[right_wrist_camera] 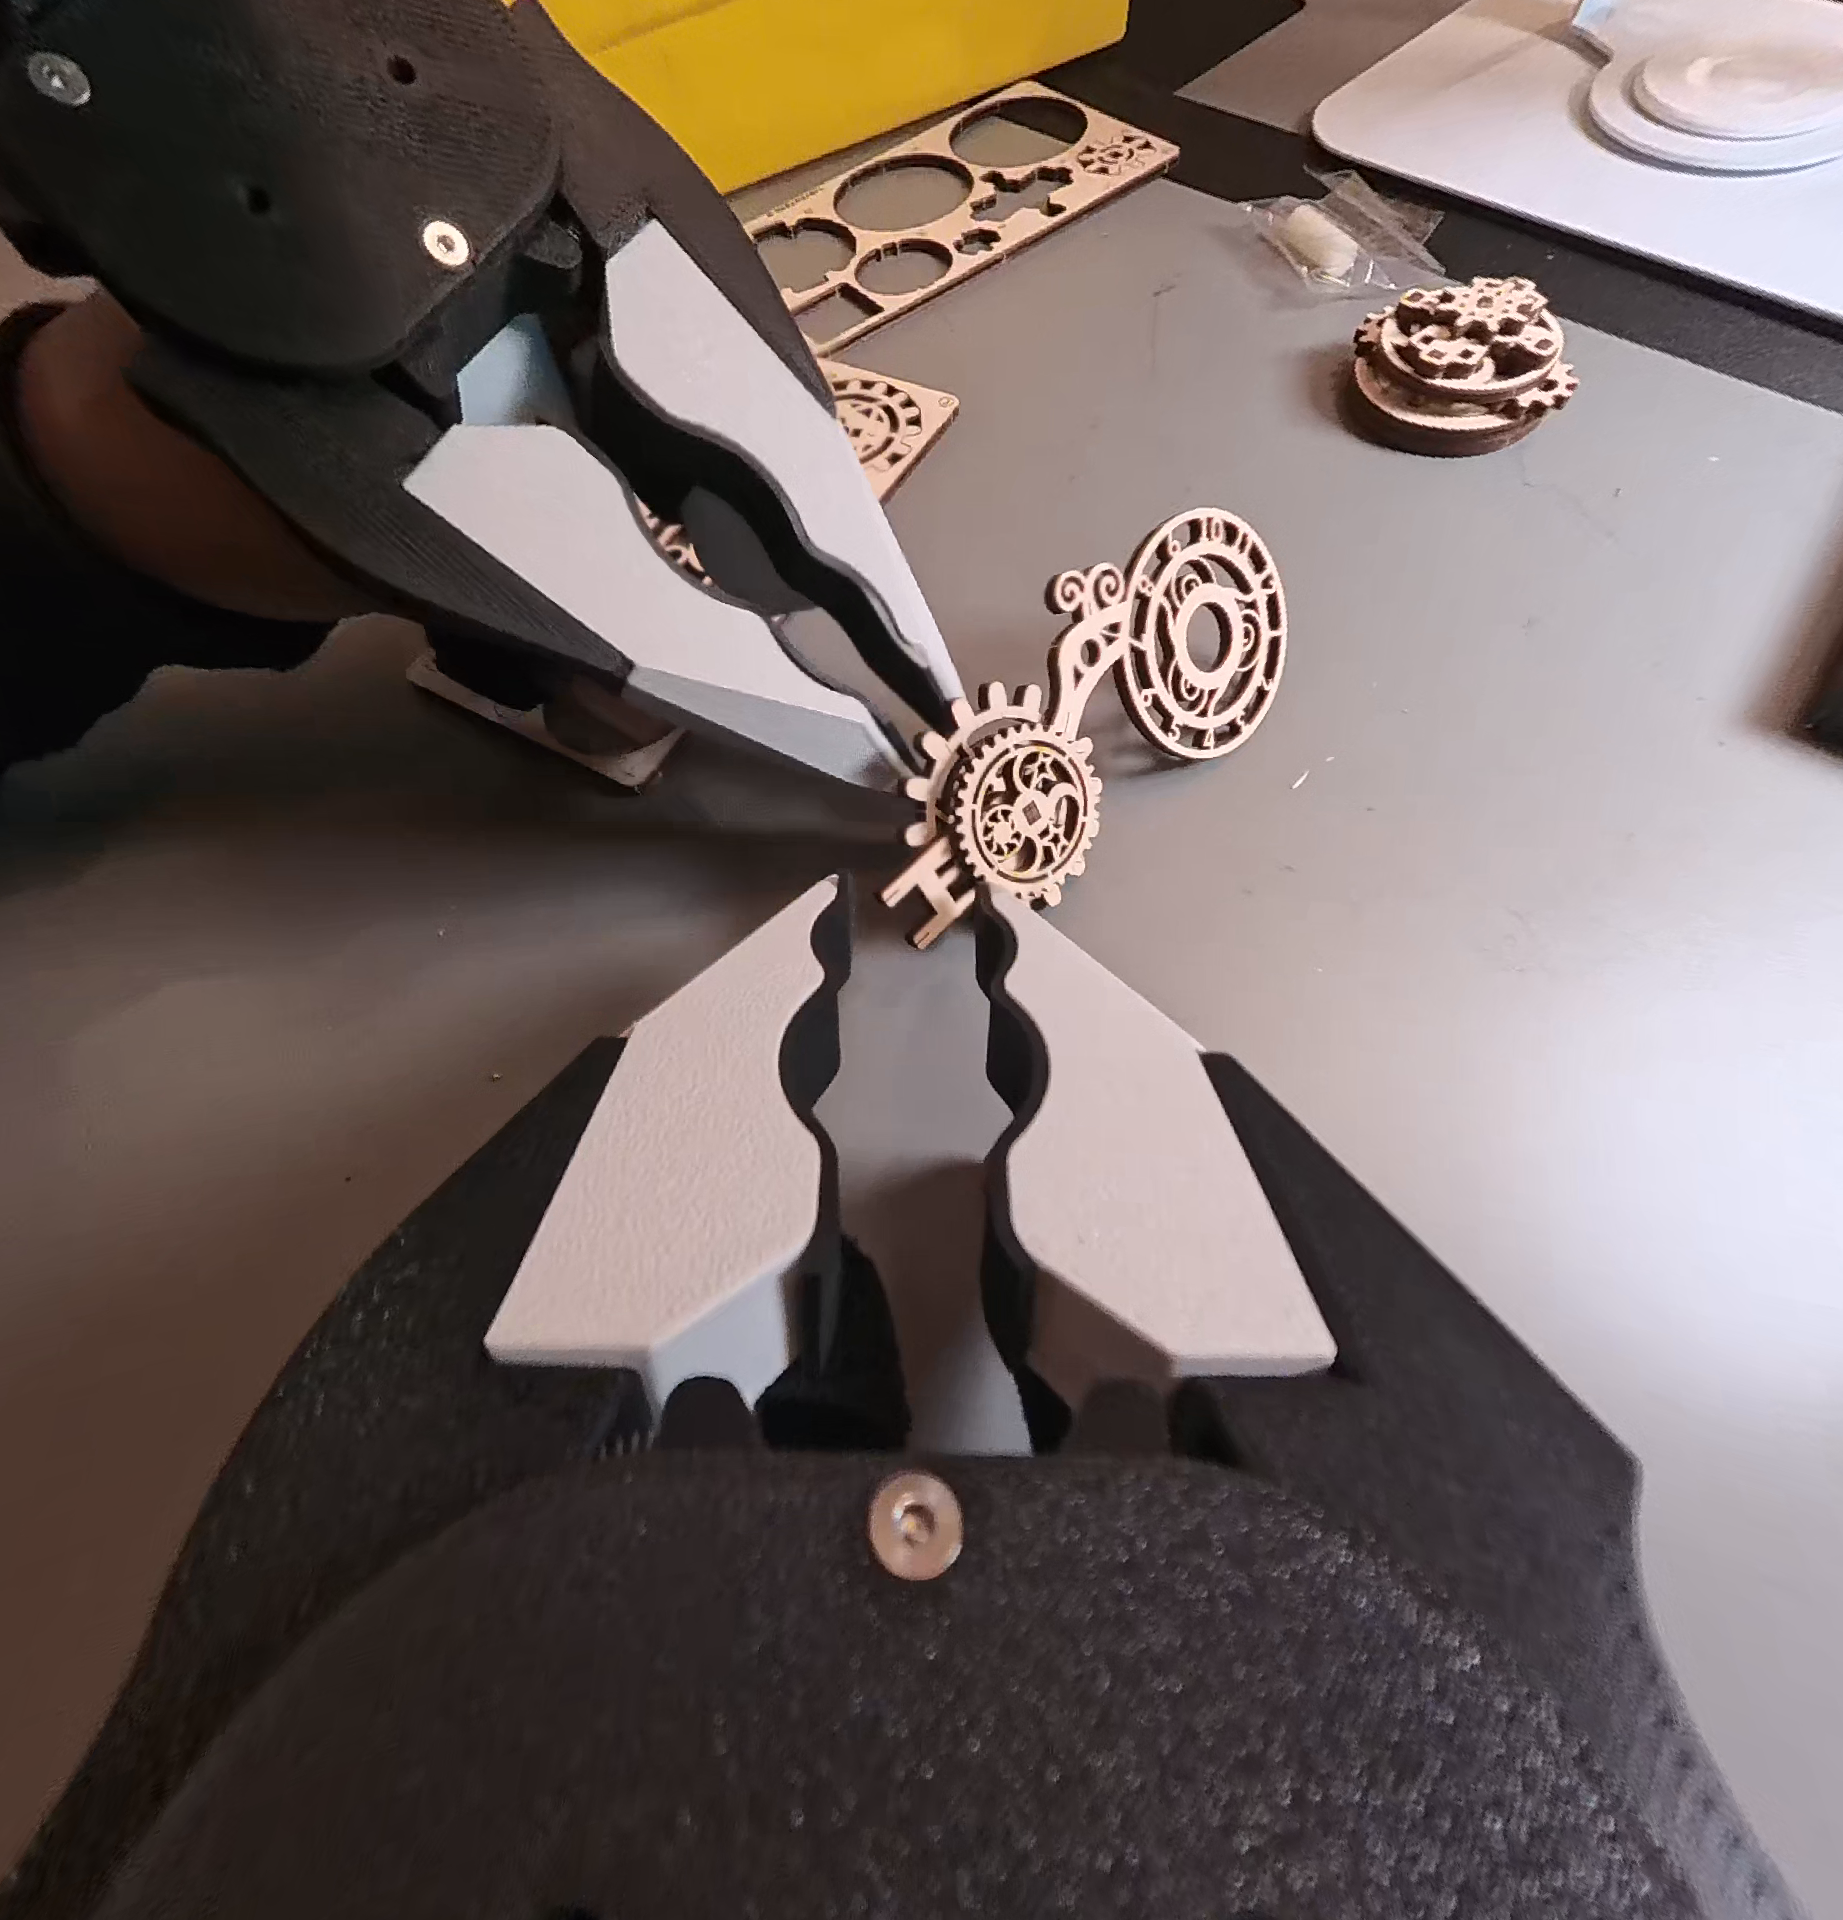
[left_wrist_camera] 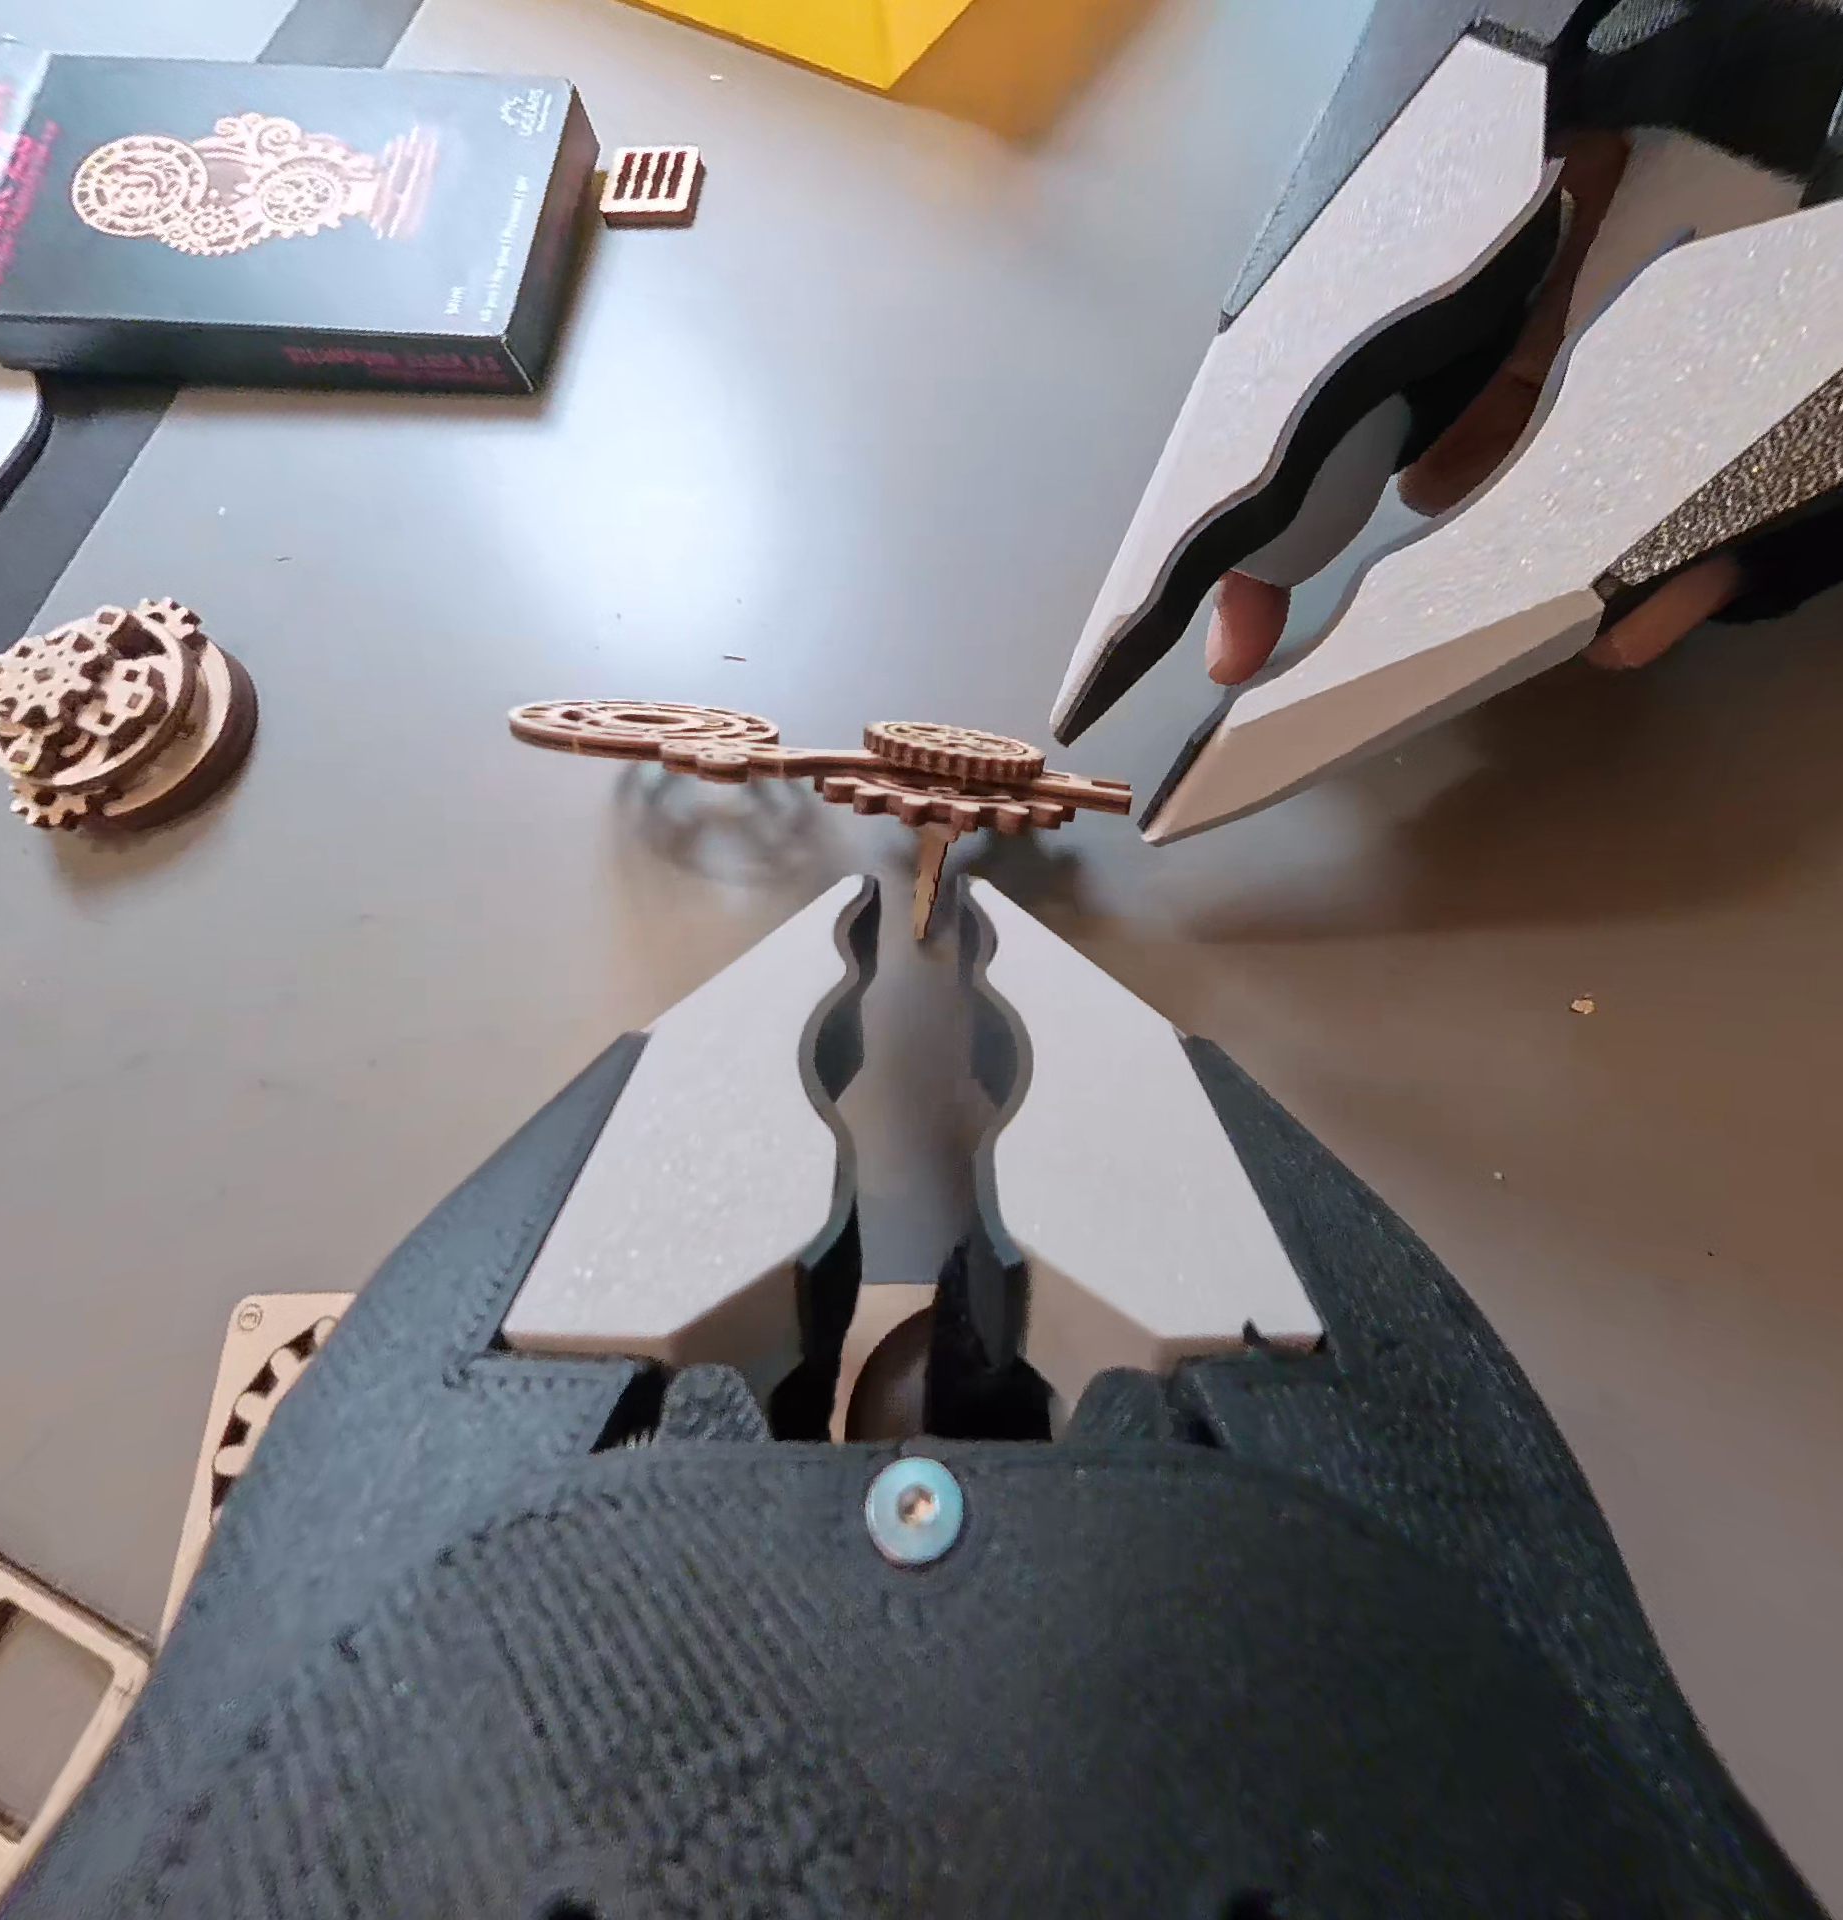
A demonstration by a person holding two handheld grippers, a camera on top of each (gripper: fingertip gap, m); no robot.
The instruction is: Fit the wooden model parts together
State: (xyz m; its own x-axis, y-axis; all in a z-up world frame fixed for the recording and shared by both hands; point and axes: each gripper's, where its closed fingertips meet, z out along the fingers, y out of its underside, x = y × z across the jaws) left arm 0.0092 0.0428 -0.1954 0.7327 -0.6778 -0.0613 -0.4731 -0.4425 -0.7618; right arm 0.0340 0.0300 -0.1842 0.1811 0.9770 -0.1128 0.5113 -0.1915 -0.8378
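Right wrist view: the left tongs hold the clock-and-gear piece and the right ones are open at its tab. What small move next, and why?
Probably ease the right tongs forward slightly and close on the toothed tab. The left tongs pinch the clock-and-gear piece by its gear rim, above the table, and the tab lies just at the open right tips, ungripped.

Even bright light, soft shadows on grey table (left_wrist_camera: 1312, 1091), wide-angle edge bending, blurred near corners

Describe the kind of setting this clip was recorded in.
Probably a hobby or craft desk set up for a wooden kit build: a grey tabletop carries a kit box, punched-out plywood part sheets and a finished gear subassembly.
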